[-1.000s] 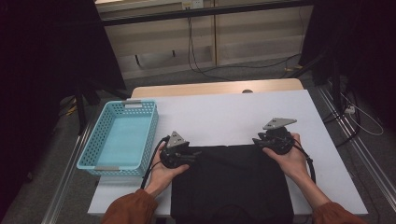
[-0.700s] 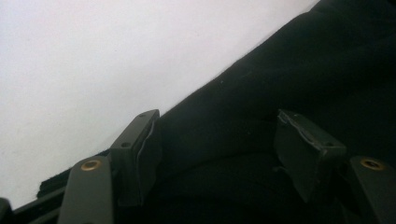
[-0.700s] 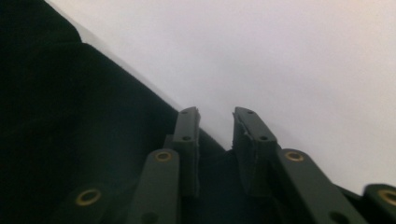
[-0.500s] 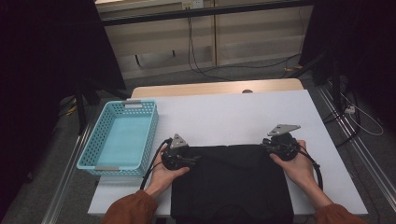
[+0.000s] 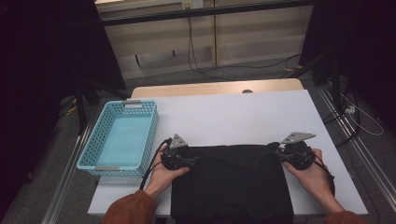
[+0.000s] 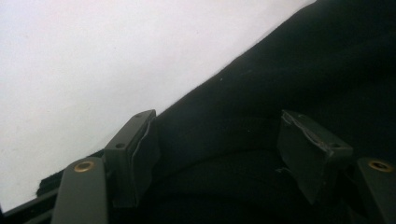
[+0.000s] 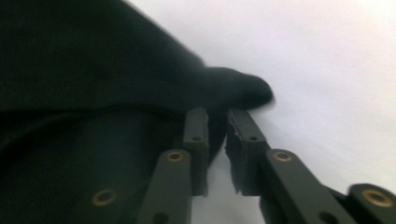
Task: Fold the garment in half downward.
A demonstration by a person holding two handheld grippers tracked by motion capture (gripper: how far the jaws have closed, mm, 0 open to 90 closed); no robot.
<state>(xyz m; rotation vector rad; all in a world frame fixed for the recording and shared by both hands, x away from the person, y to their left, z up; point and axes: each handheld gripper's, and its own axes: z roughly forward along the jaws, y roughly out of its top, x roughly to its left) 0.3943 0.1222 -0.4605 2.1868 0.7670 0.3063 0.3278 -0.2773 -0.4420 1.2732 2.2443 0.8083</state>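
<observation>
Jaws nearly closed, the right gripper [image 7: 217, 126] pinches the far right corner of a black cloth [image 7: 84, 70], a small bulge of fabric poking out past the pads; the left gripper [image 6: 219, 149] stands with its jaws wide apart over the cloth's far left edge, fabric lying between the pads [image 6: 308, 149] without being clamped. In the high view the left gripper [image 5: 180, 158] and right gripper [image 5: 292, 154] sit at the two far corners of the black cloth [image 5: 231, 186], which lies flat on the near part of the white table [image 5: 233, 116] and reaches its front edge. A light blue basket [image 5: 120, 137] stands to the left, just beside the left gripper. The person's orange sleeves [image 5: 128, 210] enter from below.
</observation>
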